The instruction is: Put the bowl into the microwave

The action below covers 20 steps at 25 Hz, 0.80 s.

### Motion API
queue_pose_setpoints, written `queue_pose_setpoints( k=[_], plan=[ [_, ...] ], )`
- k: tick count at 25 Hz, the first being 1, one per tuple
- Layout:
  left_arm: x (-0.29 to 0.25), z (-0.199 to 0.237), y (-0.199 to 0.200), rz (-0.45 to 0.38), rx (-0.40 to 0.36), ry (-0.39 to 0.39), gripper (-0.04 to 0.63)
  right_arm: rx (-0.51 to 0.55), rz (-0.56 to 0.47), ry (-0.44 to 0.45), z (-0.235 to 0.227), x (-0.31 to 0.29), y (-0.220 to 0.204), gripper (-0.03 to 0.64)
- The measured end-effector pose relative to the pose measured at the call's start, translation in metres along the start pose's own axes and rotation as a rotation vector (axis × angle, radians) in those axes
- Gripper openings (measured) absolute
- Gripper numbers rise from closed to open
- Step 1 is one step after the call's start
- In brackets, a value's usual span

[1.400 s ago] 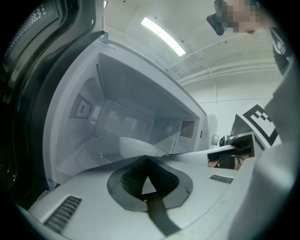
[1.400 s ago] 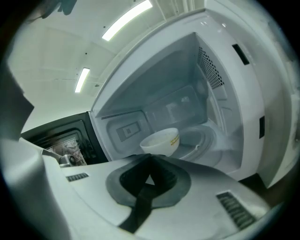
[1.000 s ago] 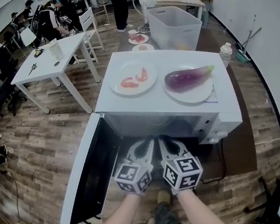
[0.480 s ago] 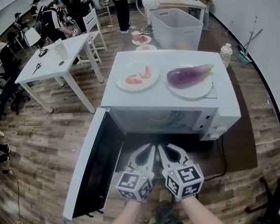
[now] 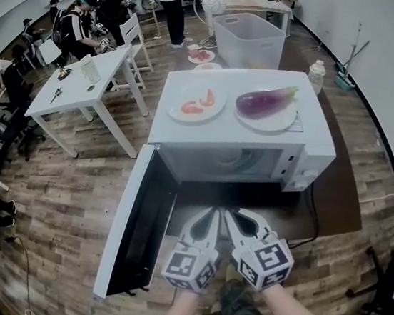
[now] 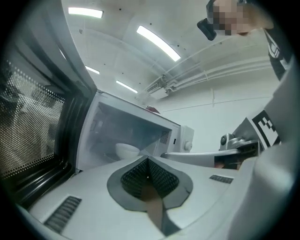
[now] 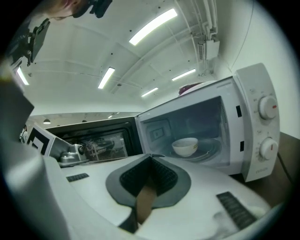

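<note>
A white bowl (image 7: 184, 146) sits on the turntable inside the white microwave (image 5: 243, 134), whose door (image 5: 133, 231) hangs wide open to the left. In the left gripper view the bowl (image 6: 127, 150) shows deep in the cavity. My left gripper (image 5: 211, 214) and right gripper (image 5: 230, 215) are side by side below the microwave's opening, clear of it. Both are shut with nothing between the jaws, as the left gripper (image 6: 147, 159) and right gripper (image 7: 150, 157) show in their own views.
On top of the microwave stand a plate with red slices (image 5: 197, 104) and a plate with an eggplant (image 5: 265, 104). A clear bin (image 5: 249, 37) and a bottle (image 5: 317, 74) are behind it. A white table (image 5: 84, 84) and seated people are at the far left.
Both grippers have drawn back from the microwave's opening toward the person, still shut and empty. The bowl stays inside and the door stays open.
</note>
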<state>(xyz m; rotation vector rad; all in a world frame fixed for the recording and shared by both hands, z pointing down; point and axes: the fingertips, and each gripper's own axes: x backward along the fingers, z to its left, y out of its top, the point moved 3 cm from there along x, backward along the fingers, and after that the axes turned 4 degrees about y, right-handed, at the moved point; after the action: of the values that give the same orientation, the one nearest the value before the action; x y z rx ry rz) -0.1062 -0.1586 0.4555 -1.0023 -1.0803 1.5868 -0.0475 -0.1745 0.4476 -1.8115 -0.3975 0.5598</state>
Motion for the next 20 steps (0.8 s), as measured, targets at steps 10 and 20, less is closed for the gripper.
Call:
queue_pose_setpoints(
  k=[10, 20],
  plan=[
    [0.034, -0.015, 0.008, -0.011, -0.026, -0.002, -0.009, 0.023, 0.012, -0.009, 0.014, 0.032, 0.002, 0.003],
    [0.060, -0.034, 0.018, -0.016, -0.037, -0.019, -0.008, 0.065, 0.015, 0.010, 0.039, 0.057, 0.008, 0.003]
  ],
)
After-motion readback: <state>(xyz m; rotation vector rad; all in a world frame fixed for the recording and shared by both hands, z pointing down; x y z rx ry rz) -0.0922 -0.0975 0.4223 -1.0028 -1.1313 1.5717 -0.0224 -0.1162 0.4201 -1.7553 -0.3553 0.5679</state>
